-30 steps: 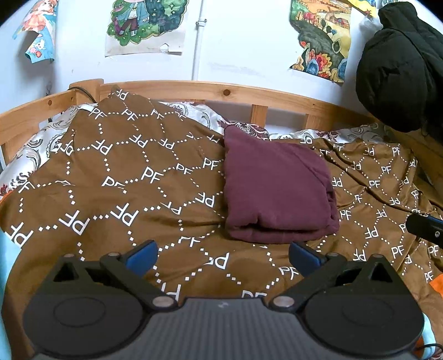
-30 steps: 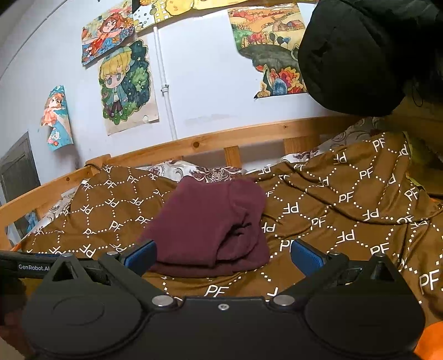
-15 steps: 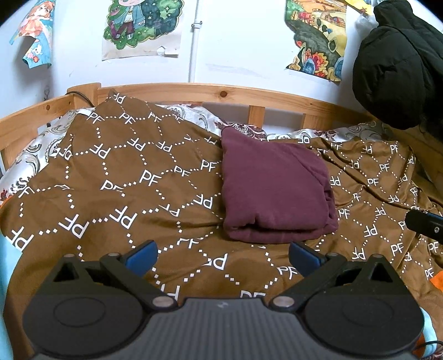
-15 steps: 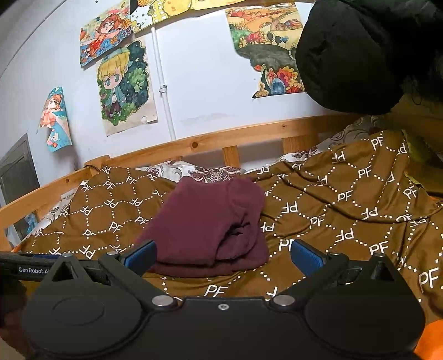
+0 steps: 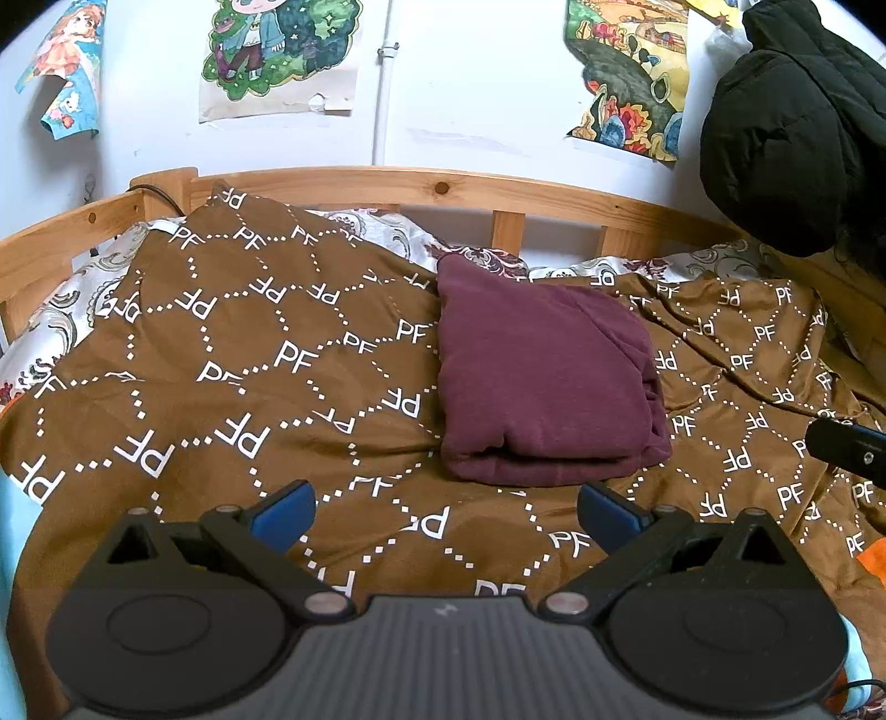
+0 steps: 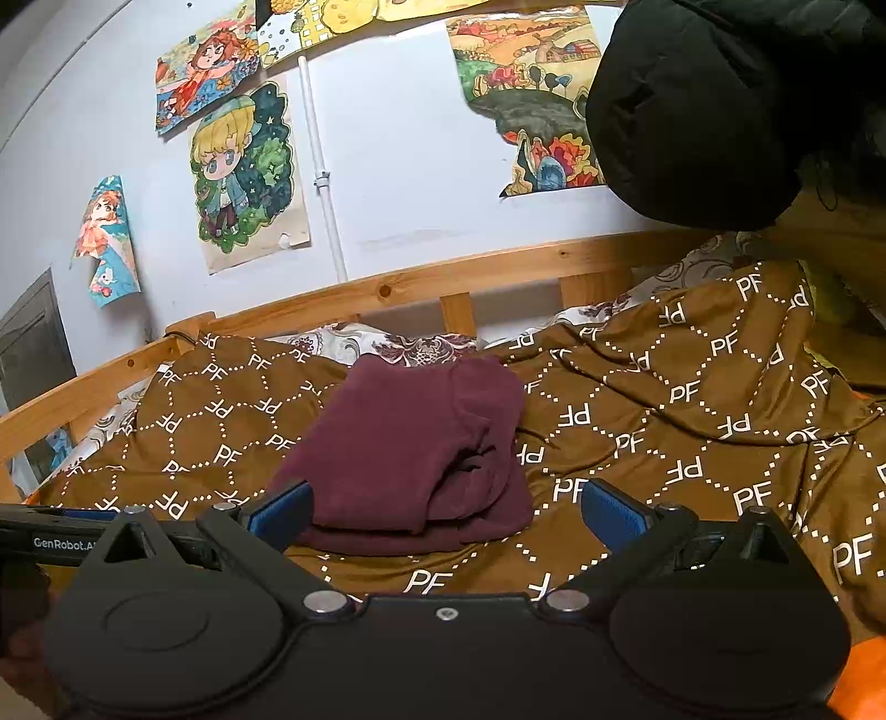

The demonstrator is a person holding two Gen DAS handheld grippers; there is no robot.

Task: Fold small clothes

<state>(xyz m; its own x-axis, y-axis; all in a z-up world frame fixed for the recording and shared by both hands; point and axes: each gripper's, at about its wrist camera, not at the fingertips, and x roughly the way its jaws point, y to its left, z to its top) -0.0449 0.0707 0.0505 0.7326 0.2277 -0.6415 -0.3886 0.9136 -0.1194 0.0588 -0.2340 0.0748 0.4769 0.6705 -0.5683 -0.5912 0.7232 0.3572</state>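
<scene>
Nearest the left wrist camera, the left gripper (image 5: 446,512) hovers with its blue-padded fingers (image 5: 282,512) spread wide and nothing between them. Under and ahead of it lies the brown blanket (image 5: 238,365) printed with white "PF" letters. Just past the fingertips, toward one o'clock, the maroon garment (image 5: 540,376) rests on that blanket as a folded, roughly square bundle with its thick folded edge facing the camera. At three o'clock a black part of the other tool (image 5: 847,451) pokes in from the frame edge.

In the right wrist view, the right gripper (image 6: 446,512) is likewise opened wide and grips nothing; the garment (image 6: 410,443) sits at about eleven o'clock, its near edge showing between the fingers and seemingly clear of the left pad (image 6: 279,512), though the angle makes contact hard to rule out.

Beyond the blanket, a patterned sheet (image 5: 387,235) shows at twelve o'clock, then the wooden bed rail (image 5: 443,191). Farther still, drawings (image 5: 277,52) hang on the white wall, and a black jacket (image 5: 786,127) hangs at two o'clock.
</scene>
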